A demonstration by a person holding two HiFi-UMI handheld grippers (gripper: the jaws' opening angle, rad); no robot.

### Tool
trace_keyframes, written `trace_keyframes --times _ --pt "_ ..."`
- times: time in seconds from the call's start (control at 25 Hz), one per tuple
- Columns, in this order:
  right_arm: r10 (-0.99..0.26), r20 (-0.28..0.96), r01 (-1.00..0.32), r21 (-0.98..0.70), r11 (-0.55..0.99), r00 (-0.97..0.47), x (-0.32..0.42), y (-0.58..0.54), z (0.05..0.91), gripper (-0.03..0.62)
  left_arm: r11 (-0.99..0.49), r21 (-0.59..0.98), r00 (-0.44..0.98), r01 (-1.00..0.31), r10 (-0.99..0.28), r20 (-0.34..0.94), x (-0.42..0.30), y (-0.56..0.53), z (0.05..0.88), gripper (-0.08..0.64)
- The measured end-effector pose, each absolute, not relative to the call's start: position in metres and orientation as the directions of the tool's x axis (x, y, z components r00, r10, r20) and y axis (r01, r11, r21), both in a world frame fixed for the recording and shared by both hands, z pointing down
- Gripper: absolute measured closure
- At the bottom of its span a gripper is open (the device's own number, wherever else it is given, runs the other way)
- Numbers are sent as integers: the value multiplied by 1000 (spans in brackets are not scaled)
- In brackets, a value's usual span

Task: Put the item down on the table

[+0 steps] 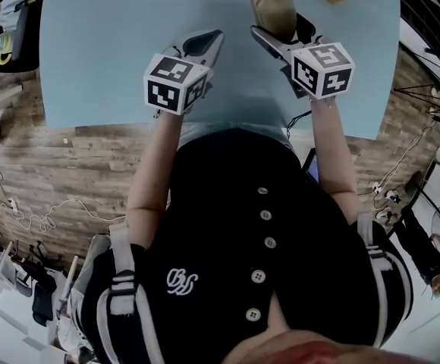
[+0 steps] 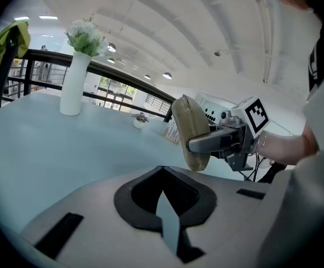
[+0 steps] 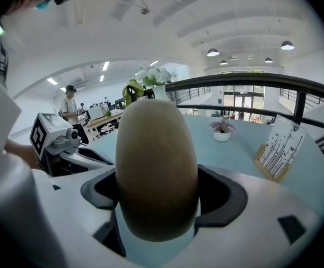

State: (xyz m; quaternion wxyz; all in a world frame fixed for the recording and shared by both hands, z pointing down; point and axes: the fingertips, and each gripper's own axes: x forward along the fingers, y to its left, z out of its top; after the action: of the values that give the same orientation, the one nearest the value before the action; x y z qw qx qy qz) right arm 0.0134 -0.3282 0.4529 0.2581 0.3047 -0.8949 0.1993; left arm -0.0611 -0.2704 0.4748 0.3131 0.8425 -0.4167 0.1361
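Observation:
The item (image 1: 273, 7) is a tan, egg-shaped object with a matte brown skin. My right gripper (image 1: 282, 26) is shut on it over the light blue table (image 1: 106, 51), far right of centre. In the right gripper view the item (image 3: 156, 166) stands upright between the jaws and fills the gap. From the left gripper view the item (image 2: 191, 132) hangs in the right gripper (image 2: 209, 143); whether its lower end touches the table I cannot tell. My left gripper (image 1: 205, 42) hovers beside it to the left, shut and empty (image 2: 165, 208).
A white vase of flowers (image 2: 72, 82) stands far off on the table. A small potted plant (image 3: 222, 130) and a card stand (image 3: 276, 149) sit towards the right. The table's near edge (image 1: 99, 126) runs just in front of the person's body. A person (image 3: 70, 106) stands in the background.

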Motion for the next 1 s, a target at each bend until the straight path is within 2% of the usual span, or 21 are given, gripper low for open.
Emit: trace_keyframes --times 0.6,1.0 --pt "-332 693 -621 -210 755 -640 -3 -340 511 187 -330 497 583 -803 -611 536 -80 -274 511 551" --pt "-289 753 -618 -193 762 -591 -13 -352 540 188 -288 540 581 -791 -630 515 -90 -282 515 551"
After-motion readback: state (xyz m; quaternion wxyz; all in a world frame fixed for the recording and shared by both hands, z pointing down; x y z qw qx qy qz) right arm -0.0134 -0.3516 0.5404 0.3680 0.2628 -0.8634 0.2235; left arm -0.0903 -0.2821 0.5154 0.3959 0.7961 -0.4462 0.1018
